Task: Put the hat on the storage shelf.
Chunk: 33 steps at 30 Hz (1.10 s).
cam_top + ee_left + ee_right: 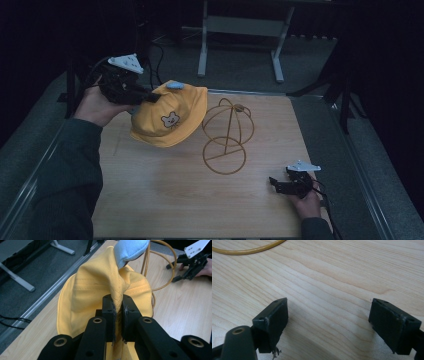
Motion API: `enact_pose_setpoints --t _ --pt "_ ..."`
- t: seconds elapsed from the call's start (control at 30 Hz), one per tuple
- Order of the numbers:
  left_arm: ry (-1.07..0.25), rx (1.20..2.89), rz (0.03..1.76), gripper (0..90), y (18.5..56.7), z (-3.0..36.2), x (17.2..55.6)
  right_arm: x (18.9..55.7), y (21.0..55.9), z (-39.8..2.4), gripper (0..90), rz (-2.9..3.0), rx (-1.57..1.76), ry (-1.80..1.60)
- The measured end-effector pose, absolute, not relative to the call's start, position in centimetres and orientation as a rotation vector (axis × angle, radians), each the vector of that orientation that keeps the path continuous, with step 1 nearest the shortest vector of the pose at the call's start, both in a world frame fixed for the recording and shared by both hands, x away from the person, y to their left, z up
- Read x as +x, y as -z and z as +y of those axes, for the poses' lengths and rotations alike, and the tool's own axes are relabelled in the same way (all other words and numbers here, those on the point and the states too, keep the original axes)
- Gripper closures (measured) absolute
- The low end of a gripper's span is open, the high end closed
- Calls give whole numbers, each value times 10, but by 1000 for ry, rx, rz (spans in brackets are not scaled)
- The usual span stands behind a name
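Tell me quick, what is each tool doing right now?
Left tool: closed, pinching the yellow hat.
Right tool: open, holding nothing, low over the table.

Wire stand blocks mid-table; bare table lies open nearer the person.

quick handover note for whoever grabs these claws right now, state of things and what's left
Left claw: shut on a fold of the yellow hat, holding it tilted above the table just left of the wire hat stand.
Right claw: open, holding nothing, low over the table's near right corner.
Done: hat picked up.
Left, most likely: set the hat over the stand's dome, then release.
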<state>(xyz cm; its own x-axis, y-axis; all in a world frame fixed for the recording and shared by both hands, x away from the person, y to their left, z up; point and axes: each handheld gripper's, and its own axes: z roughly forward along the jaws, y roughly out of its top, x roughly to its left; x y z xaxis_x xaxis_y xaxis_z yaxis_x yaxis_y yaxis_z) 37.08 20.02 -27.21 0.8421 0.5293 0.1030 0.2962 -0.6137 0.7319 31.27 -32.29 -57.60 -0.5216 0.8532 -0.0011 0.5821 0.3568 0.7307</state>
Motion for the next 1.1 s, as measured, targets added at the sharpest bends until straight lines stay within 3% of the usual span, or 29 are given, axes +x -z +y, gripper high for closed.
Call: enact_pose_setpoints --t 1.1 --pt "-351 2267 439 826 257 147 379 313 576 -323 159 2247 1255 -971"
